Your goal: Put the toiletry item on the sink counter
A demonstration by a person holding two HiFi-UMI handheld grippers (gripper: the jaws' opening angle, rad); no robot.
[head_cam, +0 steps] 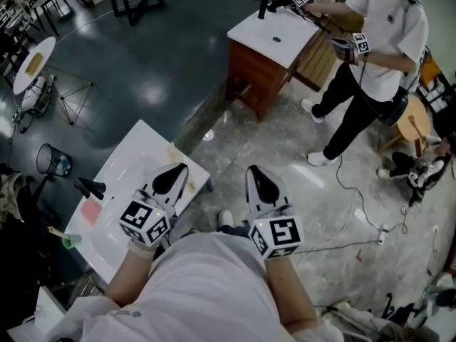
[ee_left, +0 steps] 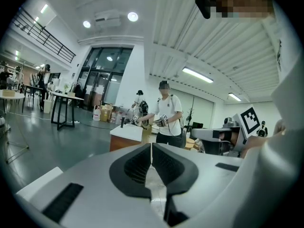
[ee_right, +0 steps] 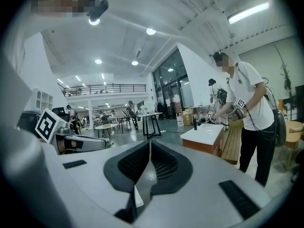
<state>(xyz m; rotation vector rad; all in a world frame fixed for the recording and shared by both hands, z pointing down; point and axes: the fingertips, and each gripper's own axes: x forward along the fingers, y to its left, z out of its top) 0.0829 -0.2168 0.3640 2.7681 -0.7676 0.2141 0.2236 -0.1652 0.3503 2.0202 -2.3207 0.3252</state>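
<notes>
Both grippers ride empty, jaws pressed together; left gripper [head_cam: 173,177] over the edge of the counter [head_cam: 139,148], right gripper [head_cam: 258,180] just beside it; a pink item [head_cam: 91,211], likely the toiletry, lies on the counter beside the faucet [head_cam: 91,188]; reaching with jaws unopened could shove it off.

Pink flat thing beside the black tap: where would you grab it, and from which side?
Probably by two opposite edges, from straight above: the pink flat thing lies flat on the white counter, with the black tap close beside it. Its thickness can't be made out.
</notes>
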